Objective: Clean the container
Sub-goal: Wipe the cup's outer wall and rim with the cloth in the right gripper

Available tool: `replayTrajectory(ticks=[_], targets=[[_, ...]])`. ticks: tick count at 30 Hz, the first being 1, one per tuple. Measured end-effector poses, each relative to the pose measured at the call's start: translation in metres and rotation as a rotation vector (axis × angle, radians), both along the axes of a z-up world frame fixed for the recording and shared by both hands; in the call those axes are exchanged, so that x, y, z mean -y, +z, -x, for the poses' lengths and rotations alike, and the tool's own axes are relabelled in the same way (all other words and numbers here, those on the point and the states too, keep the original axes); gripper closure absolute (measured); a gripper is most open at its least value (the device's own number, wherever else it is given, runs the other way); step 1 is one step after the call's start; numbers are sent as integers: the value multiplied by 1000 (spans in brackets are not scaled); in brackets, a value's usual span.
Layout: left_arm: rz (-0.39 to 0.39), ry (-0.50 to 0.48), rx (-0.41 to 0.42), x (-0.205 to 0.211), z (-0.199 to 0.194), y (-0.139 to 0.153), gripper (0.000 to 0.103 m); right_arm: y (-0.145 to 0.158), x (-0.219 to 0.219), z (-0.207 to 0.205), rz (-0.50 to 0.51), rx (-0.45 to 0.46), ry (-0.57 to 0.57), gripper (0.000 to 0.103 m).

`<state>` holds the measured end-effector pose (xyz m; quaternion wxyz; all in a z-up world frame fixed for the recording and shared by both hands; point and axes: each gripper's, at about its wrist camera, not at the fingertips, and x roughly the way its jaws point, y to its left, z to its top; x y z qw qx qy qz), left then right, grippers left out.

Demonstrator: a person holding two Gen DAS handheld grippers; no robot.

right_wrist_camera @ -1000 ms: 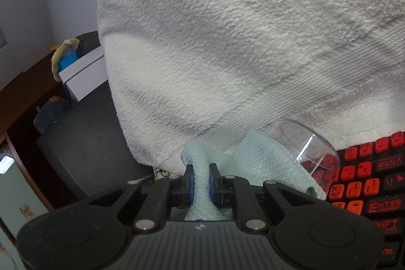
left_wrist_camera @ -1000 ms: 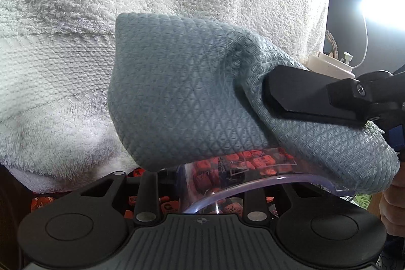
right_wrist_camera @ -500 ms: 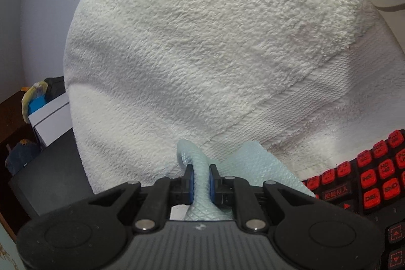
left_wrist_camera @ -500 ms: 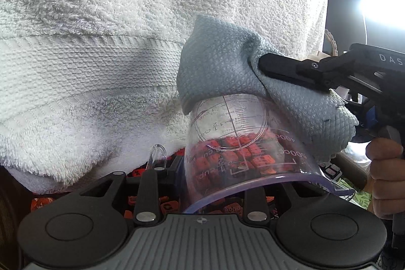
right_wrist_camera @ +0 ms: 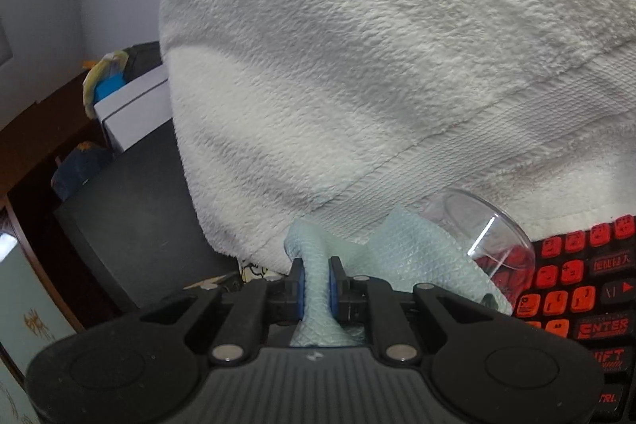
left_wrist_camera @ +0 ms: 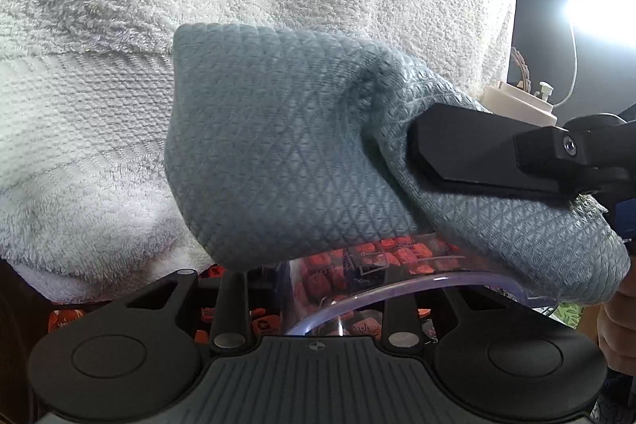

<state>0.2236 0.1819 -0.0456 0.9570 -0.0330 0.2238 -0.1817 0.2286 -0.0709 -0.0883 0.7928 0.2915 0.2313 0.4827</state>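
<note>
I hold the clear cup (left_wrist_camera: 381, 265) with my left gripper (left_wrist_camera: 318, 289). The cup sits right between my left fingers, with its open rim close to the camera, so I think they are pinching its sides to keep it from sliding. I cannot see the tips touch, because the cloth hides them.

My right gripper (right_wrist_camera: 316, 285) squeezes the blue-green cloth (right_wrist_camera: 316, 289) tight between its two blue pads (right_wrist_camera: 301, 285). The pads press the cloth into a thin strip, so it cannot slip out when I rub.

In the left view, the cloth (left_wrist_camera: 286, 161) drapes over most of the cup, just ahead of my left fingers. The black finger (left_wrist_camera: 477, 153) of the right gripper lies on top of it, pushing it down on the cup wall. I think this is a wiping rub on the outside of the cup.

In the right view, the cup's round end (right_wrist_camera: 477, 229) peeks out to the right of my right fingers. I see nothing inside the cup. Red keys (left_wrist_camera: 397, 253) show through its wall, from the keyboard (right_wrist_camera: 576, 285) beneath. A big white towel (right_wrist_camera: 377, 66) fills the space past both grippers.
</note>
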Motion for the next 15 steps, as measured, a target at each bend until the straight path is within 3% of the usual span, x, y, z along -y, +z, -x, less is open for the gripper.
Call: replayTrajectory(ticks=[6, 13, 15], targets=[[-2, -2, 2, -17, 7, -3, 75, 0, 10, -1, 6, 15, -97, 93], [-6, -4, 4, -38, 17, -6, 74, -6, 35, -11, -55, -45, -257, 93], [-13, -4, 8, -21, 15, -3, 74, -9, 35, -14, -72, -64, -253, 92]])
